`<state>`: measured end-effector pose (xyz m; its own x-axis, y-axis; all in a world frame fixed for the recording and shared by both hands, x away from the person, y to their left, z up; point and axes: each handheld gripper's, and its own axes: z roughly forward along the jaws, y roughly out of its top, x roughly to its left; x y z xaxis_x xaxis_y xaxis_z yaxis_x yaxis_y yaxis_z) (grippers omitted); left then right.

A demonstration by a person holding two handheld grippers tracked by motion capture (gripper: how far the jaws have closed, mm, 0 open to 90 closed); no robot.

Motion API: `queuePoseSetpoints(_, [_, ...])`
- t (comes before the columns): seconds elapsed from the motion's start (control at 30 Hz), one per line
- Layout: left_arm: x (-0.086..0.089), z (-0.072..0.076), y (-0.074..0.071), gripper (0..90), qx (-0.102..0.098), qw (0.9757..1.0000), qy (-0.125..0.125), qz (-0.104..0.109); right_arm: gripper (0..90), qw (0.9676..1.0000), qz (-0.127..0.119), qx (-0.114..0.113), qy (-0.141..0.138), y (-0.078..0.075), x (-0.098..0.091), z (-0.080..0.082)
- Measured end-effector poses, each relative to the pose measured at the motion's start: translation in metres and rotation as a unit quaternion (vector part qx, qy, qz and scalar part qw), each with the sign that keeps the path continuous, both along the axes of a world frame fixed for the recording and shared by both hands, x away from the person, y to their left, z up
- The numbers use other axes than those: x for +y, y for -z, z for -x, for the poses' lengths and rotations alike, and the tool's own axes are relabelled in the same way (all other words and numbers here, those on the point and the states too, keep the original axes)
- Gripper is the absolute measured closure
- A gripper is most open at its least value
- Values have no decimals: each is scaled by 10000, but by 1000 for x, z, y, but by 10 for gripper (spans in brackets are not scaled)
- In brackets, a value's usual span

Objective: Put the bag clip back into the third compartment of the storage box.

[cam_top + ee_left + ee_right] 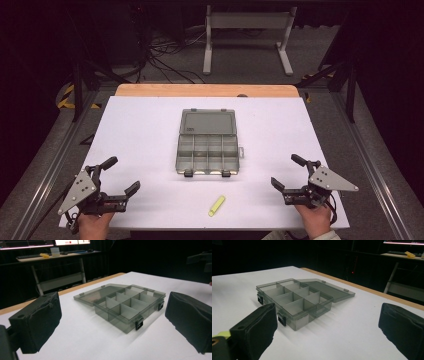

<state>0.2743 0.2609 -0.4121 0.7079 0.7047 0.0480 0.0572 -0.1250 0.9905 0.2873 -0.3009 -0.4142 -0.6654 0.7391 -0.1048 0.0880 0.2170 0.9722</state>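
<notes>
At the near edge of the white tabletop [150,130], a person's two hands come in from below, each holding a gripper. The left gripper [123,175] sits at the near left corner, its fingers [37,320] spread wide with nothing between them. The right gripper [287,172] sits at the near right corner, and its fingers [257,327] are likewise released and hold nothing. Both grippers point inward toward the middle of the tabletop, and both are well apart from everything on it.

Between the two grippers, close to the near edge, lies a small yellow-green marker [217,205], flat on the tabletop and slanted. It touches nothing else.

Farther in, at the middle of the tabletop, stands a smoky clear plastic box [207,152], open. Its tray is split by dividers into two rows of four compartments, and all of them look empty. Two black latches hang on the near wall of the tray. The lid [208,122] is swung back and lies flat on the tabletop beyond the tray, joined to it along the far side. In the left gripper view the box lies ahead between the fingers but well off from them, and the same holds in the right gripper view.

Past the white surface, a strip of bare wood [205,90] runs along the far edge.
</notes>
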Motion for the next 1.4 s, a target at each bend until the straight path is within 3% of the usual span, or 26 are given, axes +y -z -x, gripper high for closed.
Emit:
queuePoseSetpoints(0.1, [0, 0, 0, 6, 75, 10000, -6, 50, 29, 10000, 31, -19, -61, -1, 2, 1])
queuePoseSetpoints(0.2, [0, 0, 0, 4, 20, 9999, -35, 166, 29, 9999, 43, 4, -108, -1, 3, 1])
queuePoseSetpoints(0.5, [-1, 3, 0, 9, -69, 9998, -162, 18, 29, 9994, 94, 82, -317, -4, 10, -1])
queuePoseSetpoints(0.73, [-4, 5, 1, 9, -86, 9999, -102, -28, 32, 9982, 187, 235, -517, -11, 31, -10])
queuePoseSetpoints(1.4, [-3, 5, 1, 10, -123, 9999, -83, 21, 36, 9928, 251, 260, -1146, -32, 82, -27])
